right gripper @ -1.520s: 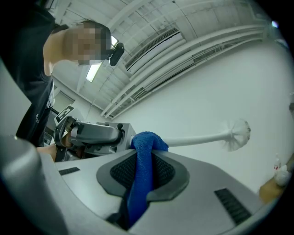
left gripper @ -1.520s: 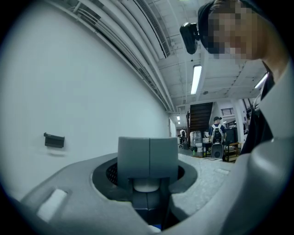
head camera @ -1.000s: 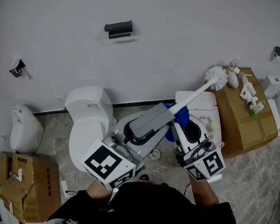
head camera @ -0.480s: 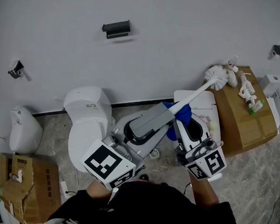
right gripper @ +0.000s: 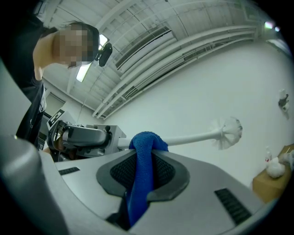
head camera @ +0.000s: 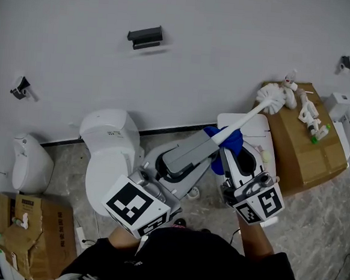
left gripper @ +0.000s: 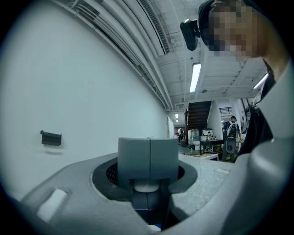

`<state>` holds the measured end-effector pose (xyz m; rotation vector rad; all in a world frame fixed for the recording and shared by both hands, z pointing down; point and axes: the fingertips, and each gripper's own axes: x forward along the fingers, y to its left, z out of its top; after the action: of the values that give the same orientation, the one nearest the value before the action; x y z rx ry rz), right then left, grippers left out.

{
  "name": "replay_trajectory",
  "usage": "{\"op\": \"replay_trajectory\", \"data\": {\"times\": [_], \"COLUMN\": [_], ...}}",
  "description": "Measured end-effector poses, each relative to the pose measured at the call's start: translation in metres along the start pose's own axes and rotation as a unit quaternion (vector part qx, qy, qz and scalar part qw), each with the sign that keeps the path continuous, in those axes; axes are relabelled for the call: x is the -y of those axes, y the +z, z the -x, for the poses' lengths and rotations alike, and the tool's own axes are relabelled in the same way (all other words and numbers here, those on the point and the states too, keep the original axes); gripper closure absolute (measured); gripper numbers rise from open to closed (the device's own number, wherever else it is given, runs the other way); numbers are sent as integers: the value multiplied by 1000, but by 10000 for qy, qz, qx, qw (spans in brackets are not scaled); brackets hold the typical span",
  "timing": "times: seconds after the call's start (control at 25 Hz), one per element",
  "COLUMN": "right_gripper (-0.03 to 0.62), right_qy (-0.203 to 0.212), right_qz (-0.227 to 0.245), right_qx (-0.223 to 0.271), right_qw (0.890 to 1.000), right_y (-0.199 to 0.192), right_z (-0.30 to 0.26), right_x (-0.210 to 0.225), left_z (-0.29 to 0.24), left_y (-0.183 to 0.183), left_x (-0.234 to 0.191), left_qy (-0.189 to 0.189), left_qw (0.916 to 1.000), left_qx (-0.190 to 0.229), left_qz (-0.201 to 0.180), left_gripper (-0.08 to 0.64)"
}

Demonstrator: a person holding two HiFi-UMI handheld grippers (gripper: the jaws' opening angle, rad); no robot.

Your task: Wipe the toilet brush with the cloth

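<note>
Head view shows the left gripper (head camera: 211,144) reaching out level to the right of the white toilet (head camera: 110,138). Its grey jaws are closed on the lower end of the toilet brush (head camera: 247,118). The brush's white handle slants up and away from the toilet, and the bristle head sits well to the toilet's right. Left gripper view has the two pads meeting at their tips, with a rounded white bit of the handle pinched just beneath them. Farther right of the toilet than the left gripper, the right gripper (head camera: 229,157) tilts upward, its jaws clamped on a blue cloth (head camera: 227,140). Right gripper view shows that cloth running up between the jaws and folding over the handle. The cloth touches the handle just beside the left gripper's tips, well short of the bristles.
</note>
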<state>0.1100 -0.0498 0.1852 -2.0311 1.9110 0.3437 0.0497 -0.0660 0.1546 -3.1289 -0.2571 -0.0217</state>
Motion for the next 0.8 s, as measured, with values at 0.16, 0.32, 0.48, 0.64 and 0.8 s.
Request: {"op": "replay_trajectory", "data": {"times": [0.16, 0.32, 0.48, 0.64, 0.8], "right_gripper": [526, 526, 526, 526, 526], "right_qy": [-49, -92, -125, -169, -188], "right_qz": [-24, -37, -42, -82, -57], "right_qx": [15, 17, 28, 44, 35], "right_qw": [10000, 9999, 9999, 9998, 9998], "right_y": [2, 2, 3, 4, 5], "right_z": [0, 1, 1, 1, 0], "right_x": [4, 7, 9, 12, 13], "left_z": [0, 0, 1, 1, 2], "left_y": [2, 1, 1, 3, 3], "left_x": [1, 1, 2, 2, 1], "left_qy": [-20, -18, -18, -23, -30], "left_qw": [10000, 10000, 10000, 10000, 10000], "left_qx": [-2, 4, 3, 7, 11], "left_qz": [-14, -11, -17, -10, -4], "left_gripper": [402, 402, 402, 402, 402]}}
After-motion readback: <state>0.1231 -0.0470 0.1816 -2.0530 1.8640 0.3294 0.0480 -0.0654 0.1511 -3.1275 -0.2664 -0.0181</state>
